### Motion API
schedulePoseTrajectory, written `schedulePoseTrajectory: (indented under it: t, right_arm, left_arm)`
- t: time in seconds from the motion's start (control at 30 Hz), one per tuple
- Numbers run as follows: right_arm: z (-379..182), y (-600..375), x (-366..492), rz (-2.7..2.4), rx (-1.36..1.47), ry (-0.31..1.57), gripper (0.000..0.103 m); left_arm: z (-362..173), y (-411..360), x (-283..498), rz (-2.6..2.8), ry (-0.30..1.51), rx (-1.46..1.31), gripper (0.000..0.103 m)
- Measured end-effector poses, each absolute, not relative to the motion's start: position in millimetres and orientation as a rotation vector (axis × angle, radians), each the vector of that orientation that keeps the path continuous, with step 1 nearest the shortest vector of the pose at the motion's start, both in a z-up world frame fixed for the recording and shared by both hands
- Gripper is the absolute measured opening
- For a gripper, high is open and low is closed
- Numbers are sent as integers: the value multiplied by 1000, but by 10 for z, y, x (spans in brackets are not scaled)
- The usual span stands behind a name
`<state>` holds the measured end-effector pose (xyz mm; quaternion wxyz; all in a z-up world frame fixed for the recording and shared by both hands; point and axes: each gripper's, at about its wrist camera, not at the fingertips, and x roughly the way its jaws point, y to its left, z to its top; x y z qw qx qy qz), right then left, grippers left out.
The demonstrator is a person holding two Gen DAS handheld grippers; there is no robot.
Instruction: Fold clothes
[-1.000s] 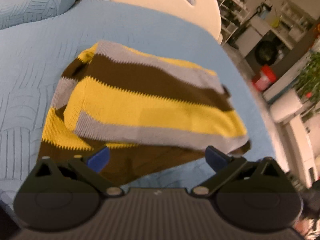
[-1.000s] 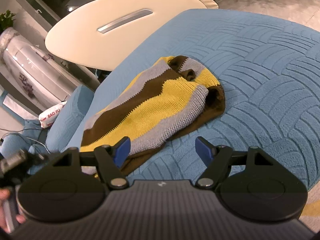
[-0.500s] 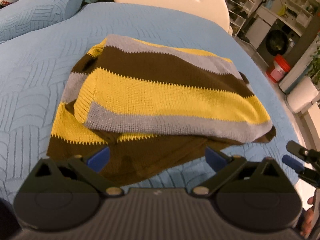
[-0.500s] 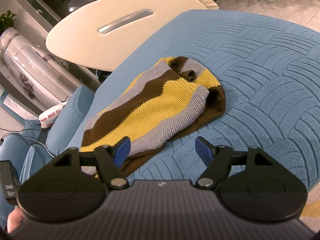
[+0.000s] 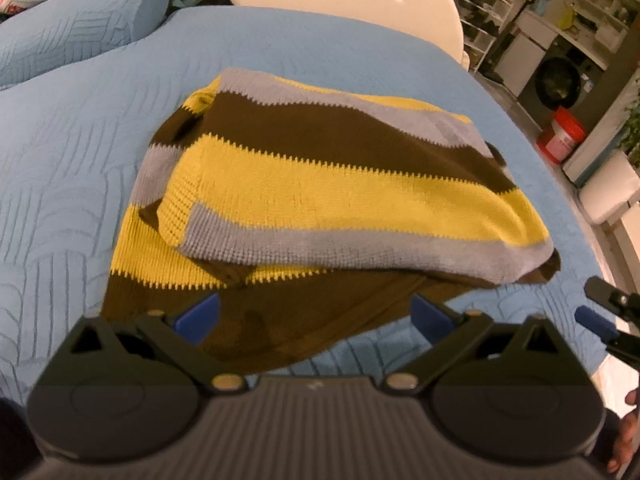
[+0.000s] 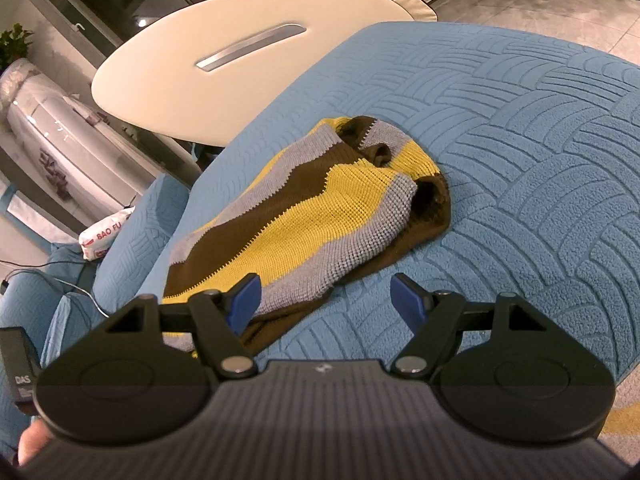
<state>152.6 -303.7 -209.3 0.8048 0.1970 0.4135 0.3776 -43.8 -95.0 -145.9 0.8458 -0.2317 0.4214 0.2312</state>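
Observation:
A knitted sweater with yellow, brown and grey stripes lies folded over itself on a blue quilted cover. My left gripper is open and empty, just above the sweater's near brown hem. In the right wrist view the sweater lies in a loose bundle ahead. My right gripper is open and empty, its left finger over the sweater's near edge. The right gripper's tips show at the right edge of the left wrist view.
A cream oval table stands beyond the cover. A blue pillow and a white bag lie at the far side. A red bucket, washing machine and shelves stand on the floor to the right.
My left gripper has drawn back a little, so more of the sweater and the right gripper's tips show. My right gripper has hardly moved. Both stay open.

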Motion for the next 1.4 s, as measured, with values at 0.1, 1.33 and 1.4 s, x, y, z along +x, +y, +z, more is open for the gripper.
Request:
schedulePoseTrajectory:
  t: [0.1,1.33,1.4]
  right_arm:
    - [-2096,-3037,1526,808,424,884,75]
    - [-2085,-3020,1516,807,417,887,75]
    - [-2087,-3019,1517,807,417,887,75]
  left_arm:
    - [-1472,-960,-433,480,895,-495,103]
    - [-1545,-1011,-391,449,914,-526,103]
    - [-1536,-985,-394,455,909,-531,103]
